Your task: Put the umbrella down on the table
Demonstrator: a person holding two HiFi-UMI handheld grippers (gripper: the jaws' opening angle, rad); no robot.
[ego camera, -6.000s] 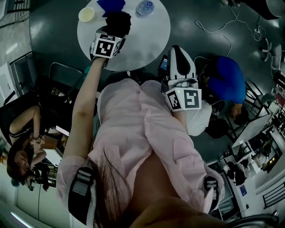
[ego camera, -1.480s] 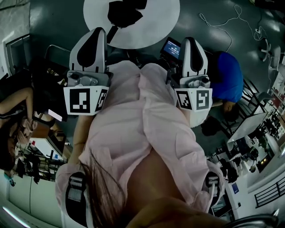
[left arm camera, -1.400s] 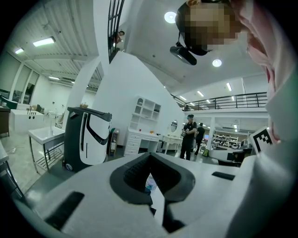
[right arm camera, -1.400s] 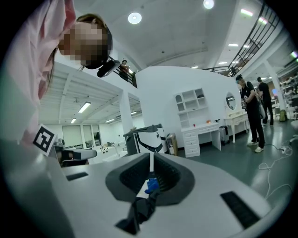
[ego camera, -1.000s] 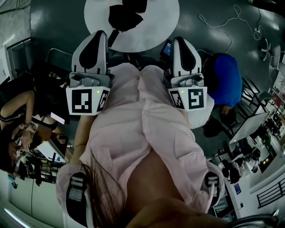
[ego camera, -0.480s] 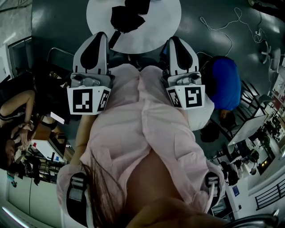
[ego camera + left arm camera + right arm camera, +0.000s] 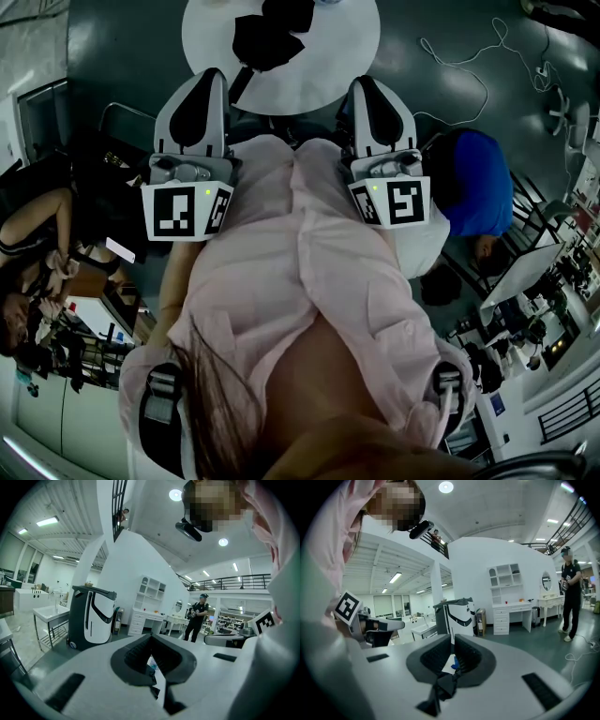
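Observation:
The black folded umbrella [image 7: 267, 33] lies on the round white table [image 7: 337, 56] at the top of the head view, with no gripper touching it. My left gripper [image 7: 208, 77] and right gripper [image 7: 362, 84] are drawn back against the person's pink shirt, both short of the table's near edge. In the left gripper view the left gripper [image 7: 151, 638] has its jaws together with nothing in them. The right gripper [image 7: 453, 640] also looks shut and empty, and through the slit below its jaws a strip of table and dark umbrella fabric [image 7: 440, 686] shows.
A person in a blue cap [image 7: 478, 183] crouches at the right, close to my right gripper. Another person [image 7: 37, 234] sits at the left behind a chair [image 7: 122, 150]. A cable [image 7: 469, 66] snakes over the floor. A black-and-white machine [image 7: 91, 616] stands ahead.
Six seconds ago my left gripper reached over the table at the umbrella; now it is pulled back to the chest and the umbrella lies alone. The right gripper has edged slightly left.

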